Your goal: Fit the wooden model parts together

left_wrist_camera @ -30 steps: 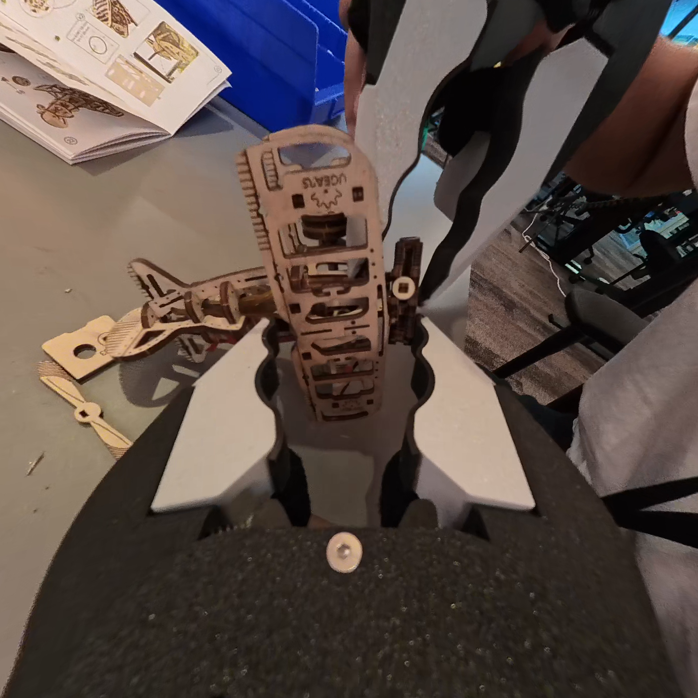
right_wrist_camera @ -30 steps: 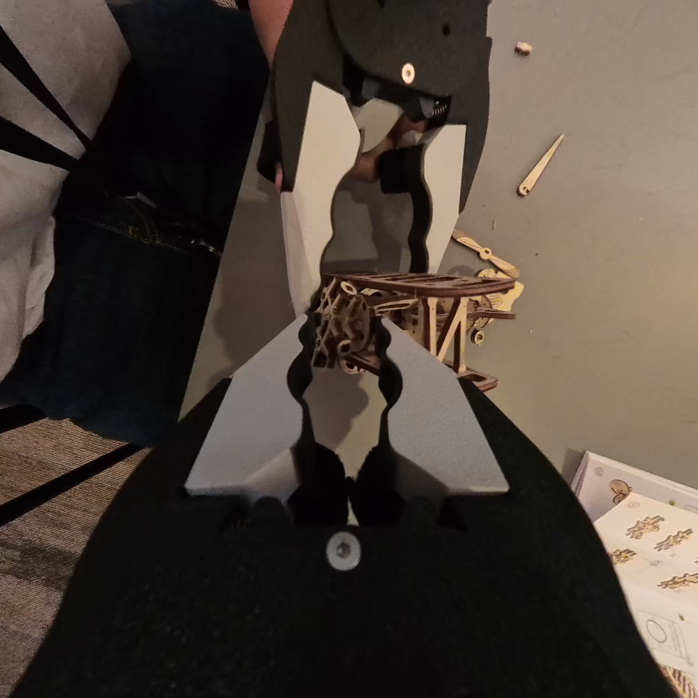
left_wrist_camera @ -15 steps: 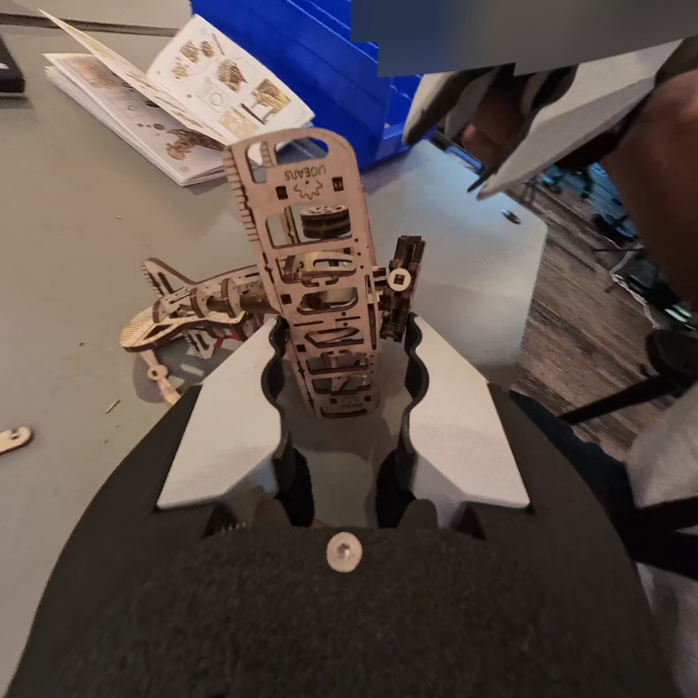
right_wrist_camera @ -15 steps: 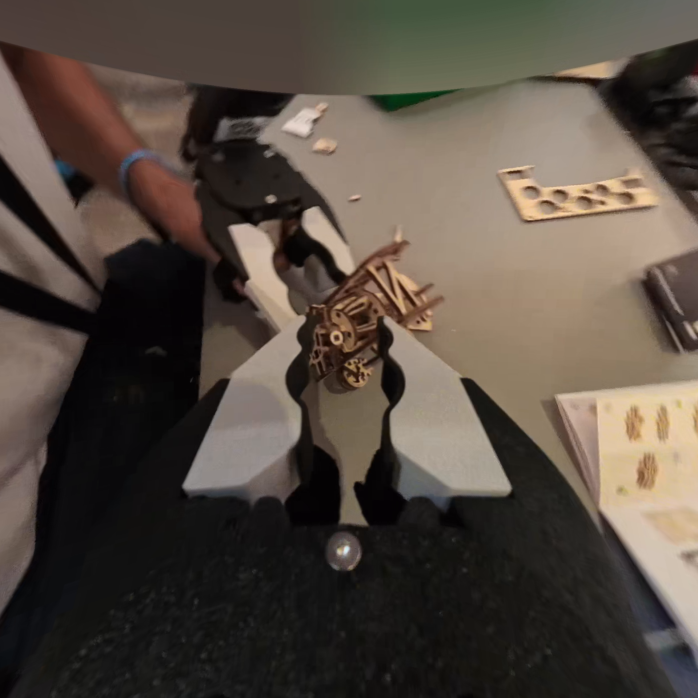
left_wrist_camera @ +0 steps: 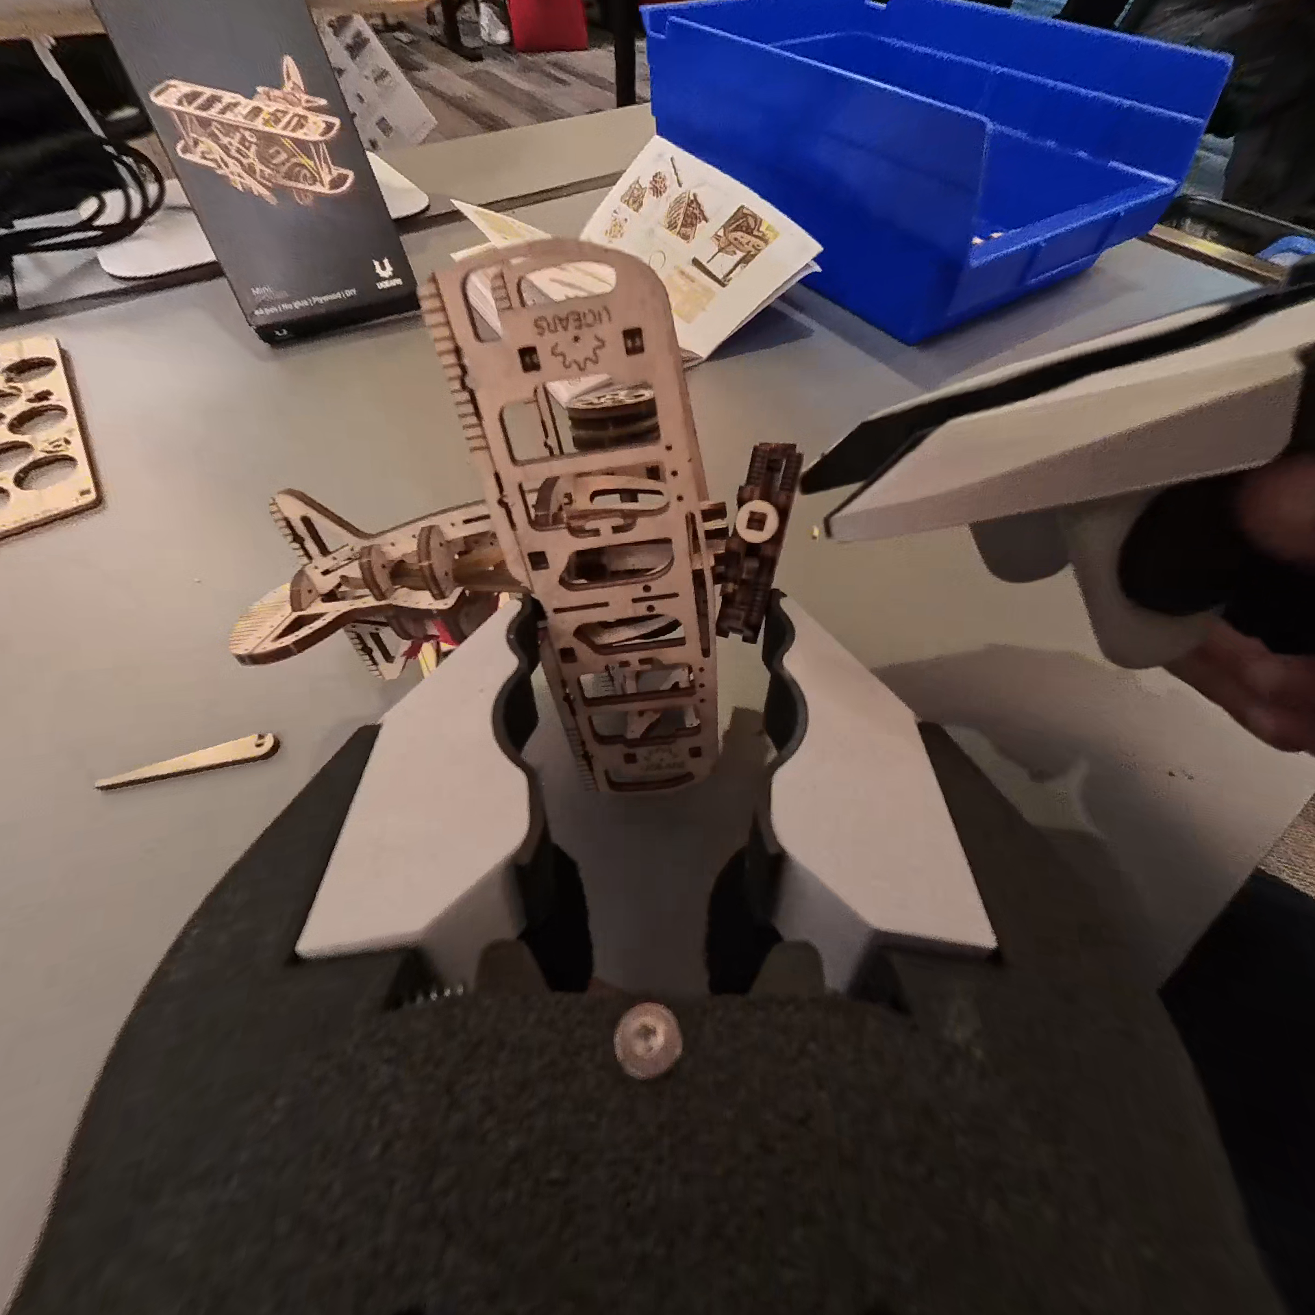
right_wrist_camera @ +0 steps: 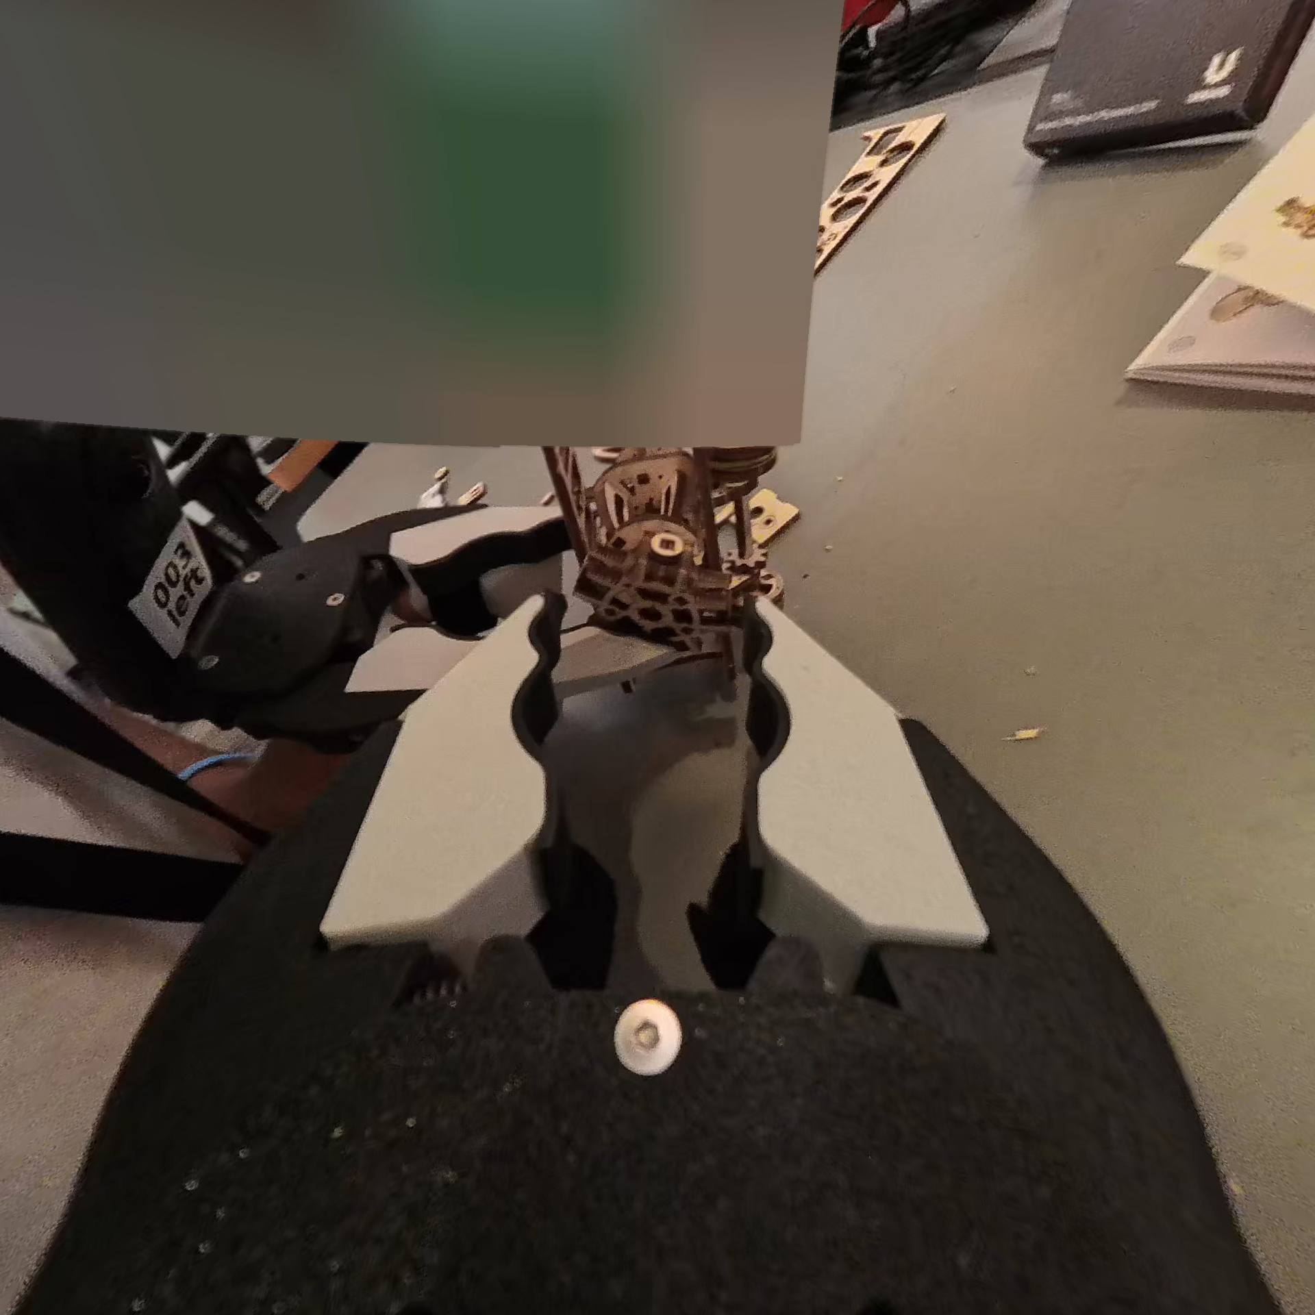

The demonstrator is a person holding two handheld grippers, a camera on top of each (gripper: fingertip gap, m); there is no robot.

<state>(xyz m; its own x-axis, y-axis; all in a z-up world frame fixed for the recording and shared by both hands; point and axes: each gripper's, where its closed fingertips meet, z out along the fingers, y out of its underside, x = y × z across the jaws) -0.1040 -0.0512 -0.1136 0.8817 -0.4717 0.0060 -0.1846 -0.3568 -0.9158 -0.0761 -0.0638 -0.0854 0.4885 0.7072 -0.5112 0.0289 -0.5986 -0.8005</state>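
A wooden biplane model [left_wrist_camera: 605, 541] hangs above the grey table [left_wrist_camera: 178, 441], tail pointing left and nose pointing right. My left gripper [left_wrist_camera: 647, 619] is shut on it at the wings and body. It also shows in the right wrist view [right_wrist_camera: 284, 626], coming in from the left. My right gripper [right_wrist_camera: 651, 619] is open, and the model's nose [right_wrist_camera: 662, 569] sits just past its fingertips. In the left wrist view the right gripper [left_wrist_camera: 818, 505] comes in from the right, with a small gap to the nose. A loose wooden blade [left_wrist_camera: 185, 761] lies on the table at the left.
A blue bin [left_wrist_camera: 925, 156] stands at the back right, with an open instruction booklet [left_wrist_camera: 704, 235] in front of it. A black box [left_wrist_camera: 263, 164] stands at the back. A punched-out wooden sheet [left_wrist_camera: 35, 434] lies at the far left. A small wooden piece [right_wrist_camera: 768, 516] lies behind the model.
The right gripper has opened wider and let go of the nose; it now sits level at the model's right. The left gripper has swung round with the model still in it.
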